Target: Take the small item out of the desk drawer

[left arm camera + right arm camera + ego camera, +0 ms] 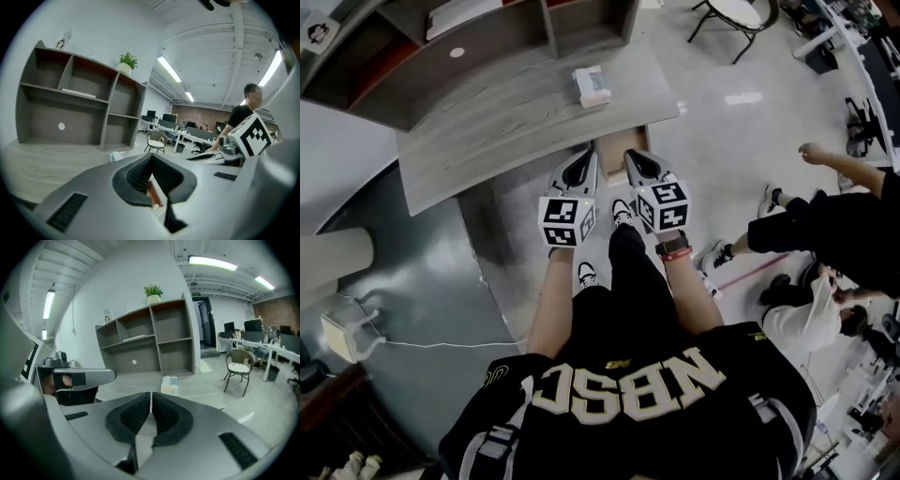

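The grey desk has a brown drawer opening at its front edge, and its inside is hidden. My left gripper hovers just left of that opening with its pads together and nothing in them. My right gripper is just right of it, its pads a hairline apart and empty. A small white packet lies on the desk top beyond both grippers.
A grey shelf unit stands at the back of the desk, with a potted plant on top. People sit and stand to the right. A chair stands on the floor at the right.
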Tool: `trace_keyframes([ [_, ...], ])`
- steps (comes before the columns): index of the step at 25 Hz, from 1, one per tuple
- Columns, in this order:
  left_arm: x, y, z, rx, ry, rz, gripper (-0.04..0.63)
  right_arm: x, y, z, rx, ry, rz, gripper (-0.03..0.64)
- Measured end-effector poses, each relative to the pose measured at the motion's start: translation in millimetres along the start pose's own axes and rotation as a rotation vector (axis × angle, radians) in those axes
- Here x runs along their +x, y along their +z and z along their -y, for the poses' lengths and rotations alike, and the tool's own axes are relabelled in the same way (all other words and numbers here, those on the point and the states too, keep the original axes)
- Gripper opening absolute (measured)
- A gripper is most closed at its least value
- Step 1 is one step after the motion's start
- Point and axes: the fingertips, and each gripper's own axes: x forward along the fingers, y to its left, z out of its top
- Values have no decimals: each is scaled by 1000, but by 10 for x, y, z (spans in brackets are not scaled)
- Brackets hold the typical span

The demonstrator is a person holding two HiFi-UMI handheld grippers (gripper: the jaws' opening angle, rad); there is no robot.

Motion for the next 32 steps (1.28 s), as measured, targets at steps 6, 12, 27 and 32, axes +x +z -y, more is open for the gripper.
trace_keyframes([
  [6,182,-447,-102,-48,10,-75,8,283,-404,142,-44,27,-99,25],
  [12,369,-751,-140,-77,4,-133,8,473,-678,325,-69,58,-164,34],
  [27,716,-1250,-170,-70,15,-202,8,842,-1479,515,-326,198,-381,78],
  [32,742,-1461,-182,-100,23,-245,8,926,-1786,561,-395,241,-454,92],
])
